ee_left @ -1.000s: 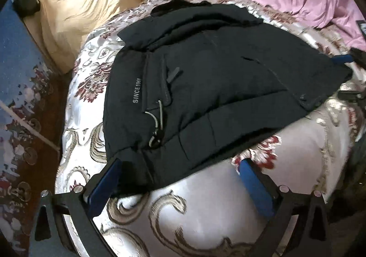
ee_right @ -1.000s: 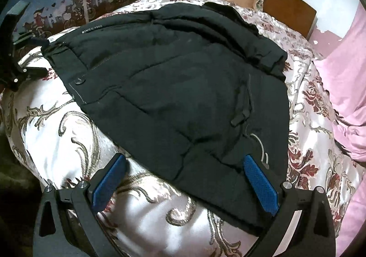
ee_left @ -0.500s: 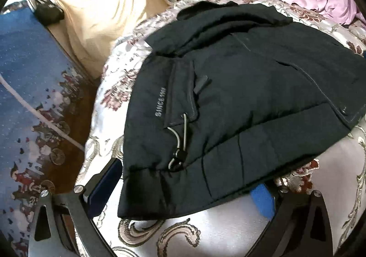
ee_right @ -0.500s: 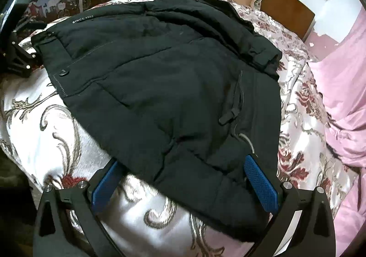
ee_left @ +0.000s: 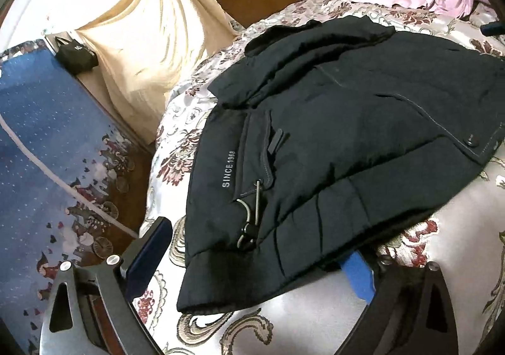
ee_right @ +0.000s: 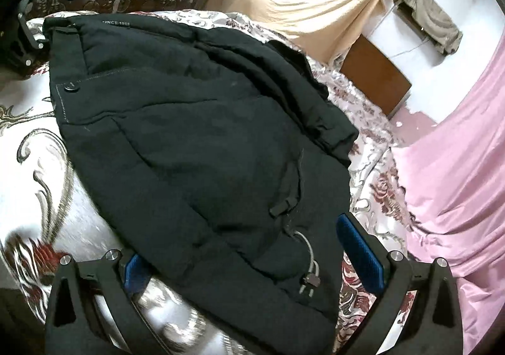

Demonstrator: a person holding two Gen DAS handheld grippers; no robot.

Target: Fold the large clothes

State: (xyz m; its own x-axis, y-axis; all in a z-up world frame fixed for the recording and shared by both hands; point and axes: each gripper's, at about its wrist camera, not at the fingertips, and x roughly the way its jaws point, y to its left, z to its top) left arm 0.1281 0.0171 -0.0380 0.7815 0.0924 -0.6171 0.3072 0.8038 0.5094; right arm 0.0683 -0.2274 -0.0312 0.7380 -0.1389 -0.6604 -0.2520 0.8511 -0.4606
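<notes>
With the hem of the black padded jacket lying between both my spread jaws, left gripper closing unpinched, right gripper released, I must next clamp both corners to fold.

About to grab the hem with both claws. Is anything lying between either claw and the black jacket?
Nothing visible does. The black jacket hem already lies between the closing left claw fingers and the open right claw fingers, on the floral bedspread.
</notes>
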